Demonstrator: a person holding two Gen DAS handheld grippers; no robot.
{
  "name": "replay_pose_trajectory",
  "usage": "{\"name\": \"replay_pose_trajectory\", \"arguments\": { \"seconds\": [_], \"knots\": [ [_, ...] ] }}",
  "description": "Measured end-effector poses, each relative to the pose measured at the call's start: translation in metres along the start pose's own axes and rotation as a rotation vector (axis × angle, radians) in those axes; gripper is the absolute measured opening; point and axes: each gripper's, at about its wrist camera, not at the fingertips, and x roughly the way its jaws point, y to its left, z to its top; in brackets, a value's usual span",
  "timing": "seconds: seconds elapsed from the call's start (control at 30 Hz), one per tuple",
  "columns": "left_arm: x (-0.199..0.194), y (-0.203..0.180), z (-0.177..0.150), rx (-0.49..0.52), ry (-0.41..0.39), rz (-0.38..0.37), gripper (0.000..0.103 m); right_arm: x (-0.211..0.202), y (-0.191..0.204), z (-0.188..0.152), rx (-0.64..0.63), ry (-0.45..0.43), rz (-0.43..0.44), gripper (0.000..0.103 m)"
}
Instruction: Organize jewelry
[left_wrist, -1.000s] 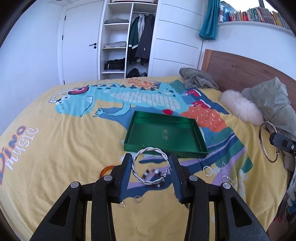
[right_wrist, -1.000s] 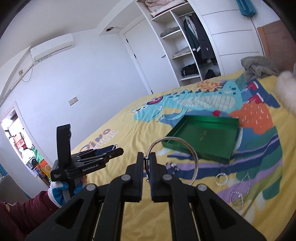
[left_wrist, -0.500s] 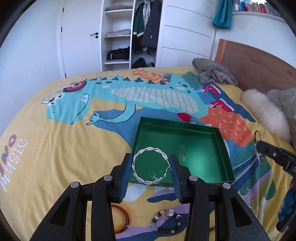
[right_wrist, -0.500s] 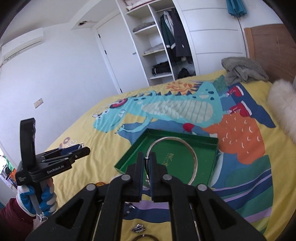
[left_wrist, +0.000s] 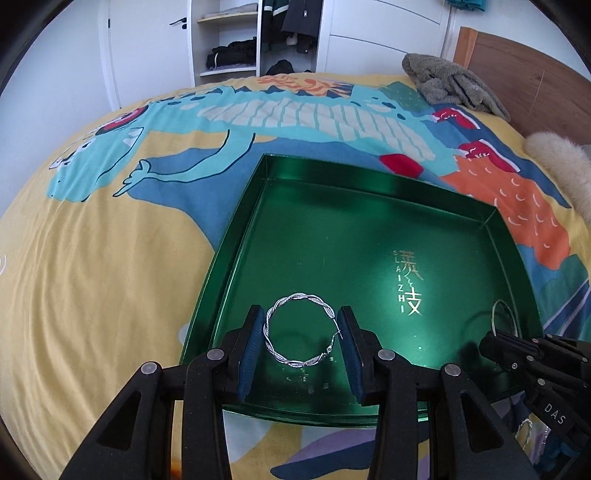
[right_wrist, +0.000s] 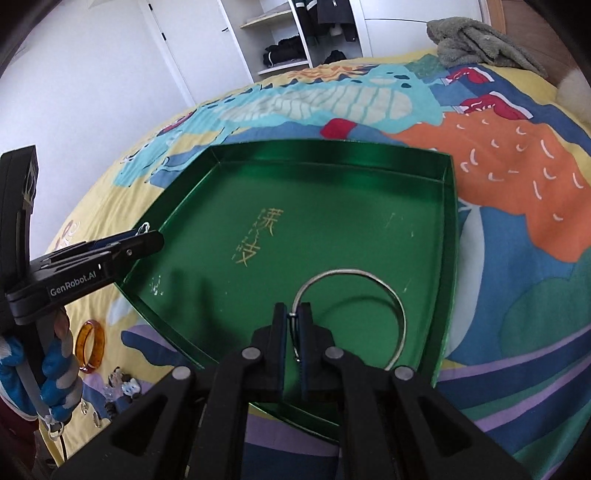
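Over the green tray (left_wrist: 236, 236) on the yellow bedspread (left_wrist: 92, 266), both grippers carry a bangle each. Step in hand, as judged: delivery of the two pieces into the tray; release not yet done.

Left gripper (left_wrist: 301, 341): jaws set wide, the twisted silver bracelet (left_wrist: 300, 334) spanning the gap and touching both blue pads, so held by its outer rim. It lies roughly flat above the tray's near-left part. Whether it touches the tray floor cannot be told.

Right gripper (right_wrist: 293, 323): jaws nearly together, pinching the thin silver hoop (right_wrist: 388, 295) at one point on its rim. The rest of the hoop juts forward and to the right of the jaws, above the tray's near-right part; a shadow ring beneath suggests it hangs just clear of the floor.

Next move, judged: lower each piece until it rests, then part the jaws; keep the two bangles apart so they do not overlap.

Left on the bedspread outside the tray: an amber bangle (right_wrist: 90, 347) and a beaded bracelet (right_wrist: 120, 387), near the tray's left corner.
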Motion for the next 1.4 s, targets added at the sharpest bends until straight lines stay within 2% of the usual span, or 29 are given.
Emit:
{"name": "replay_pose_trajectory", "arguments": {
  "seconds": [0.13,0.23,0.3,0.37,0.47,0.53,0.67,0.9,1.17,1.4],
  "knots": [
    [0.013,0.005,-0.006,-0.019,0.044,0.024,0.041,0.006,0.005,-0.003,-0.027,0.038,-0.026,0.006],
    [0.013,0.007,-0.008,-0.023,0.044,0.036,0.041,0.005,0.008,-0.003,-0.031,0.064,-0.057,0.008],
    [0.009,0.009,-0.007,-0.031,0.051,0.021,0.042,0.001,0.010,-0.003,-0.035,0.076,-0.079,0.011],
    [-0.003,0.012,-0.004,-0.036,0.034,0.015,0.043,-0.009,0.010,-0.003,-0.029,0.064,-0.088,0.019],
    [-0.037,0.018,0.000,-0.036,-0.011,-0.006,0.048,-0.039,0.015,-0.002,-0.037,0.024,-0.106,0.027],
    [-0.069,0.022,0.000,-0.018,-0.053,-0.010,0.050,-0.066,0.022,-0.003,-0.050,-0.012,-0.125,0.028],
    [-0.134,0.040,-0.004,-0.012,-0.132,-0.014,0.051,-0.127,0.038,-0.009,-0.050,-0.086,-0.148,0.029],
    [-0.232,0.090,-0.030,-0.092,-0.221,-0.041,0.051,-0.226,0.070,-0.045,-0.032,-0.176,-0.193,0.029],
    [-0.299,0.130,-0.077,-0.078,-0.264,-0.009,0.052,-0.302,0.088,-0.098,0.016,-0.250,-0.232,0.029],
    [-0.333,0.138,-0.116,-0.046,-0.280,-0.006,0.060,-0.340,0.090,-0.139,0.069,-0.303,-0.249,0.029]
  ]
}}
